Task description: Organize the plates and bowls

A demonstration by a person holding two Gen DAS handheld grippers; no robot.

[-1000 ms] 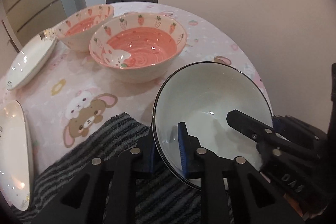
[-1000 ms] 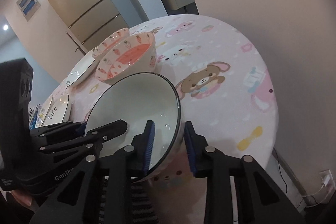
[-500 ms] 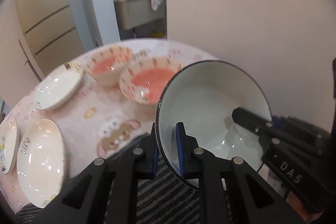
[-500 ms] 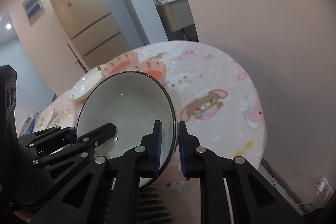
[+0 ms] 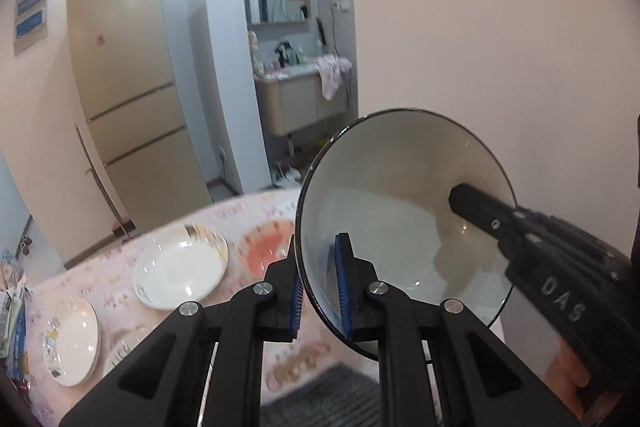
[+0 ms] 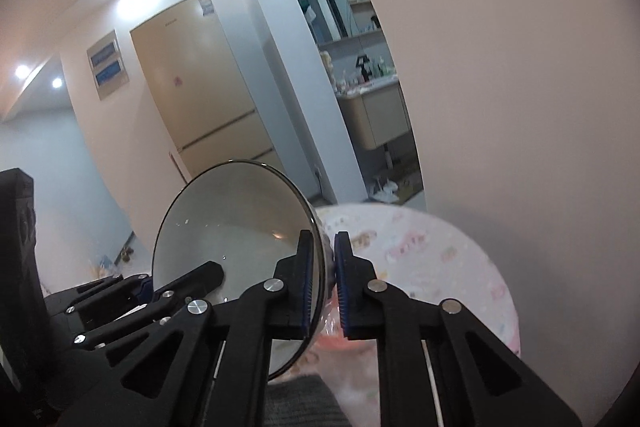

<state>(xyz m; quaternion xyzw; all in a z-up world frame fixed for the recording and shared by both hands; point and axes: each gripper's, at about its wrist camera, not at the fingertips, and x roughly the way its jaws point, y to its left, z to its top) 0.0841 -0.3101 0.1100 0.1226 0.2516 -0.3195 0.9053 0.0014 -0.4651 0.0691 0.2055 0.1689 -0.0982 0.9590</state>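
"DAS" in raised letters on black body of right gripper (image 5: 560,297), seen from left wrist view, just right of white bowl (image 5: 400,211). Fridge (image 5: 128,87) top sticker and wall panel labels too small to read.

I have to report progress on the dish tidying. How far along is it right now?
Done: nothing looks stacked yet. The white plates lie apart on the table, and the pink bowl sits alone. In hand: the left gripper and right gripper both clamp the rim of the white bowl, held above the table. Left: placing this bowl and grouping the rest.
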